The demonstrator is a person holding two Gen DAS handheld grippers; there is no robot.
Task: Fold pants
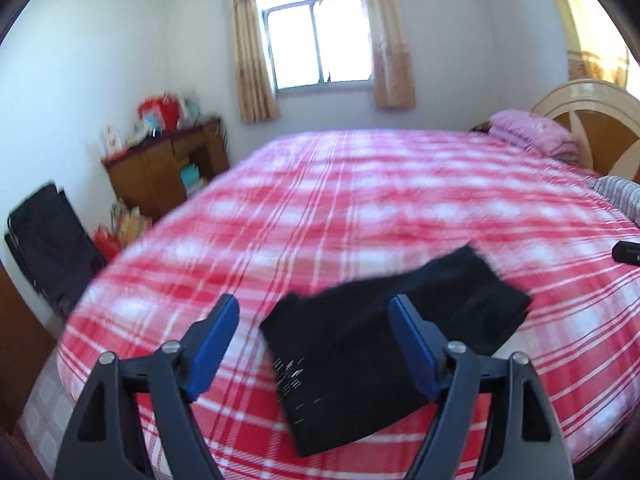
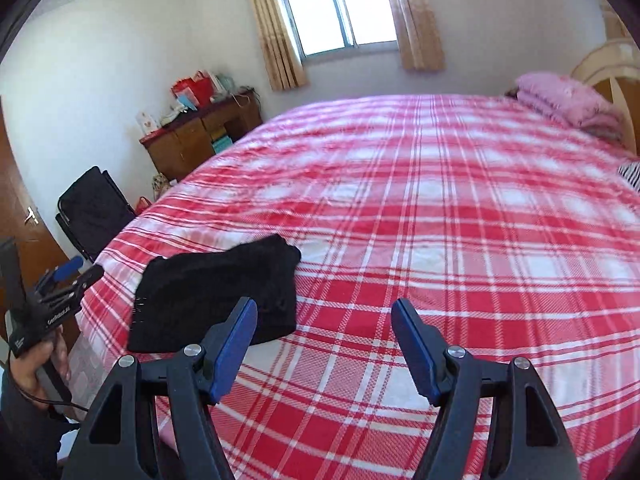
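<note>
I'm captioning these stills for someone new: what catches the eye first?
The red-and-white plaid bedspread fills both views. Black folded pants lie near its front edge, below the open left gripper; the open right gripper is beside them. A bright curtained window sits on the far wall.

No text can be read — print on the left gripper point(image 2: 68, 270) blurs out.

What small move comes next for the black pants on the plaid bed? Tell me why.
Probably none beyond drawing both grippers away: the black fabric pants lie as a compact folded bundle on the red plaid bedsheet, and the left gripper and right gripper are open, holding nothing.
</note>
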